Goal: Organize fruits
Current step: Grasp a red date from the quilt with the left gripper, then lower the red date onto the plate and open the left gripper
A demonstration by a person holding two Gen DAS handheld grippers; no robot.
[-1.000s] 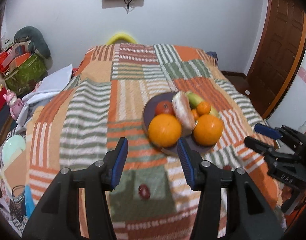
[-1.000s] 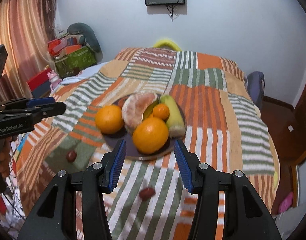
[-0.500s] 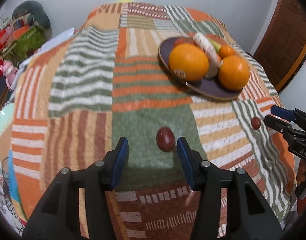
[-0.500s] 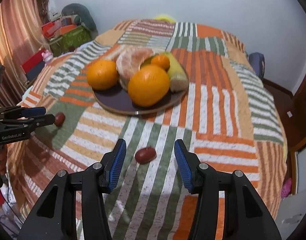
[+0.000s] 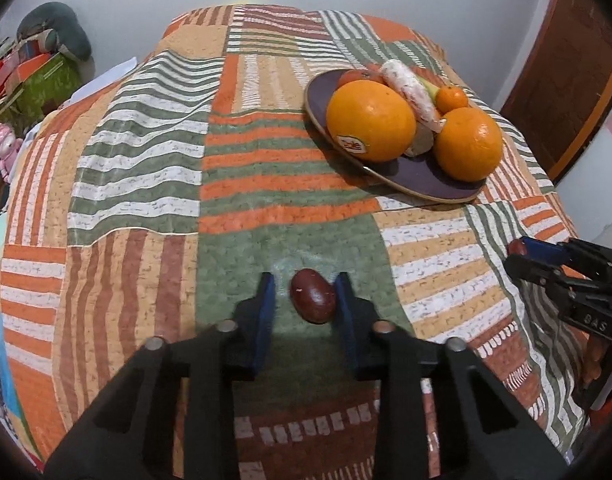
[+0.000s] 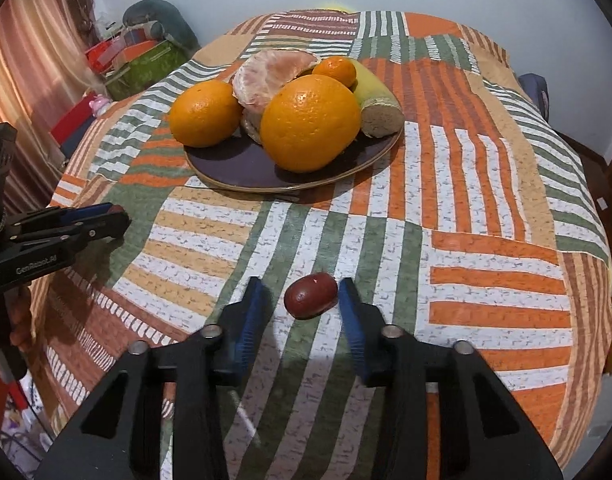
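Fruits are lying in two places: most are piled on a dark plate (image 5: pixel 425 178), and two small ones are sitting loose on the patchwork quilt (image 5: pixel 146 160).

In the left wrist view, the left gripper (image 5: pixel 304 292) is pointing steeply down at the quilt. Its jaws are clenching on a small dark red fruit (image 5: pixel 313 296) that is resting on a green patch. The right pad is pressing the fruit's side, while a thin sliver of quilt is showing beside the left pad. Ahead of this gripper and to its right, the plate is carrying a stickered orange (image 5: pixel 370 120), a second orange (image 5: pixel 467 144), a peeled citrus (image 5: pixel 405 84) and a mandarin (image 5: pixel 451 98).

In the right wrist view, the right gripper (image 6: pixel 300 292) is also tilting down at the quilt. Its jaws have just been closing, and a second dark red fruit (image 6: pixel 310 295) is lying between them. The right pad is touching that fruit, but the left pad is standing clear of it, so nothing is being gripped. The plate is sitting straight ahead of this gripper, well beyond its fingertips. The left gripper is showing far off to its left.
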